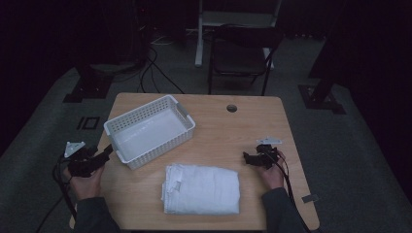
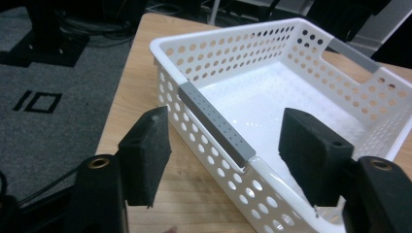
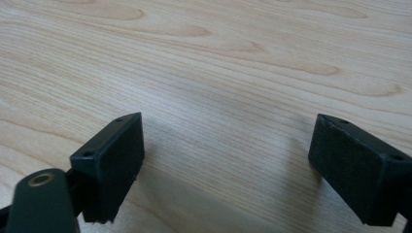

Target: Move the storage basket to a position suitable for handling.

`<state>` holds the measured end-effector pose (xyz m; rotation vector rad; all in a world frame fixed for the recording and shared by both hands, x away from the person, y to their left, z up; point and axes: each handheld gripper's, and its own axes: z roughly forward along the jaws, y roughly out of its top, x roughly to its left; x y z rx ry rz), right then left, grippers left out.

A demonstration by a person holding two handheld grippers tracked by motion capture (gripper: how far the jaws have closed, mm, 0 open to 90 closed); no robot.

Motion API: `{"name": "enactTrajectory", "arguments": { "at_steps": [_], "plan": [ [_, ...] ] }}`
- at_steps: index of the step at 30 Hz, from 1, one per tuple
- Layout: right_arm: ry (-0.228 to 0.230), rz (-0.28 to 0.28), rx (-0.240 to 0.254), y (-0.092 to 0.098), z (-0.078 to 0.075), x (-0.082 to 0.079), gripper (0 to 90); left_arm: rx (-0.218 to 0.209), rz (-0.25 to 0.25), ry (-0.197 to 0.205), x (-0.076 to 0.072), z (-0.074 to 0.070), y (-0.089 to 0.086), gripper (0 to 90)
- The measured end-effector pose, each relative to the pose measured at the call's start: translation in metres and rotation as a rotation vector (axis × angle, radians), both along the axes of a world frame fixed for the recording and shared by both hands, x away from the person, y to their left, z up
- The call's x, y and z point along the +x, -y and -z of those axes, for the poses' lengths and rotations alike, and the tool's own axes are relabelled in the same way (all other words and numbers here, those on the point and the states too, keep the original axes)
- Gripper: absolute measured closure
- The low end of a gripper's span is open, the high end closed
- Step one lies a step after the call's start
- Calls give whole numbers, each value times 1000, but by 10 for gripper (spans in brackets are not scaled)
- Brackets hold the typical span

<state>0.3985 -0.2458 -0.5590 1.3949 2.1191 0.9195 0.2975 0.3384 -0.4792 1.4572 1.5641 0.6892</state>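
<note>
Dim carpet, cables and a dark chair ring our pale wooden table, which carries two things. We have a white perforated basket lying skewed near the table's far left corner, empty, with grey handle strips on its short sides. A folded white towel lies by the near edge, about midway along it, just short of the basket's near corner.

Our left gripper hovers at the left edge with its jaws apart and nothing between them; in the left gripper view they straddle the basket's near short wall and its grey handle, the pads clear of the plastic. Our right gripper sits near the right edge, jaws wide over bare wood, pads empty.

We judge the work in hand to be steadying the basket by that handle so the towel can go in. To do it well, we should lower the left jaws squarely over the grey strip, close firmly without tipping the basket, and bring the right gripper to the towel's folded edge, pinching all layers together.
</note>
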Motion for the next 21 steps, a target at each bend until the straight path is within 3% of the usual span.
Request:
{"name": "enactTrajectory", "arguments": {
  "at_steps": [21],
  "plan": [
    [1,-14,-1,-1,0,-3,130,28,47,-88,17,16,27,311]
  ]
}}
